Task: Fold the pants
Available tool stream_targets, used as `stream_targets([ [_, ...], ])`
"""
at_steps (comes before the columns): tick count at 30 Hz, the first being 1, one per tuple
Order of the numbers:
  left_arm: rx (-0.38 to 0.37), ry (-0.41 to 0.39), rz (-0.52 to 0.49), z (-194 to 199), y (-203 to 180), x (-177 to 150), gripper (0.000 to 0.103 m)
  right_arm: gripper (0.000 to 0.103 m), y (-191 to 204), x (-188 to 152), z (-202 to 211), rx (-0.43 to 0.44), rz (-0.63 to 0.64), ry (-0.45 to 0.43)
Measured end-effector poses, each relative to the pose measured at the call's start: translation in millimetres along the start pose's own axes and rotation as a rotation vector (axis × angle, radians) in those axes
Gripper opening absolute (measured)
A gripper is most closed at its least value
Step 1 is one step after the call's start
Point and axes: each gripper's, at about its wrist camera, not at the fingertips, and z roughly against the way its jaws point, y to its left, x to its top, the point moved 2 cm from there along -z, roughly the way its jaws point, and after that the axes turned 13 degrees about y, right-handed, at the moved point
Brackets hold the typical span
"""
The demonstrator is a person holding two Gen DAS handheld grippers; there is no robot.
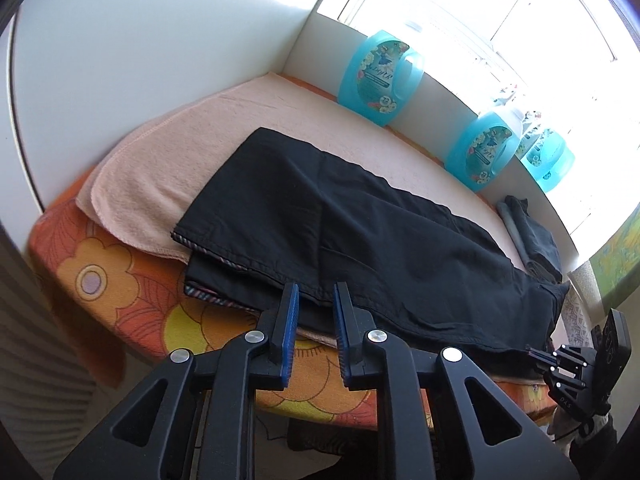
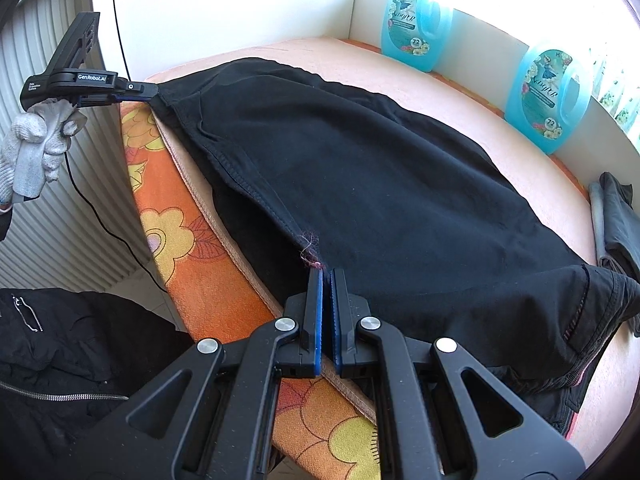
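Black pants (image 1: 360,232) lie flat across a peach towel (image 1: 160,184) on the flowered pad (image 1: 132,280), stretching away ahead of both claws. Left claw (image 1: 316,292) stands released, a clear gap between its blue pads, the pants' near hem just beyond its tips and nothing gripped. Right claw (image 2: 327,276) is clenched, pads all but together at the pants' near edge, beside a frayed pink tuft; whether cloth is pinched there I cannot tell.

Containers: three blue jugs (image 1: 378,76) stand along the white ledge far ahead and to the right of the left claw, blue liquid showing through them.

The right view alone shows a gloved hand (image 2: 32,152) holding the left claw at the pants' far corner, plus a dark jacket (image 2: 60,344) down left. The left view alone shows the third jug. Both show folded dark clothes (image 2: 616,220) far right.
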Motion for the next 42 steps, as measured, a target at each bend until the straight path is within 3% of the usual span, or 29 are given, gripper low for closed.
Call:
stream_targets([
  [7,-0.035,0.021,-0.138,-14.0,-39.1,18.9,0.016,0.006,-11.9,-14.0,21.3,0.038,-0.132,-0.064],
  [10,-0.049,0.055,-0.205,-31.4,-60.8,17.3,0.024,0.007,-30.9,-27.7,40.6,0.035,-0.222,-0.113],
  [14,-0.076,0.102,-0.266,-51.1,-82.6,10.4,0.024,0.039,-73.3,-54.3,70.0,0.000,-0.401,-0.191],
  [21,-0.091,0.165,-0.332,-75.7,-104.7,2.0,0.024,0.043,-160.3,-102.3,88.4,-0.114,-0.712,-0.209],
  [24,-0.086,0.188,-0.348,-83.5,-108.7,-0.5,0.024,0.057,-192.9,-113.1,77.7,-0.119,-0.780,-0.185],
  [30,-0.078,0.186,-0.354,-85.8,-109.1,-1.2,0.024,0.061,-236.4,-121.4,38.4,-0.019,-0.855,-0.136],
  [36,-0.083,0.183,-0.350,-87.6,-109.9,-0.7,0.024,0.062,-236.4,-107.2,9.5,0.036,-0.824,-0.096],
  [42,-0.094,0.172,-0.341,-88.8,-108.6,0.0,0.024,0.059,-222.1,-94.0,0.6,-0.068,-0.754,-0.033],
])
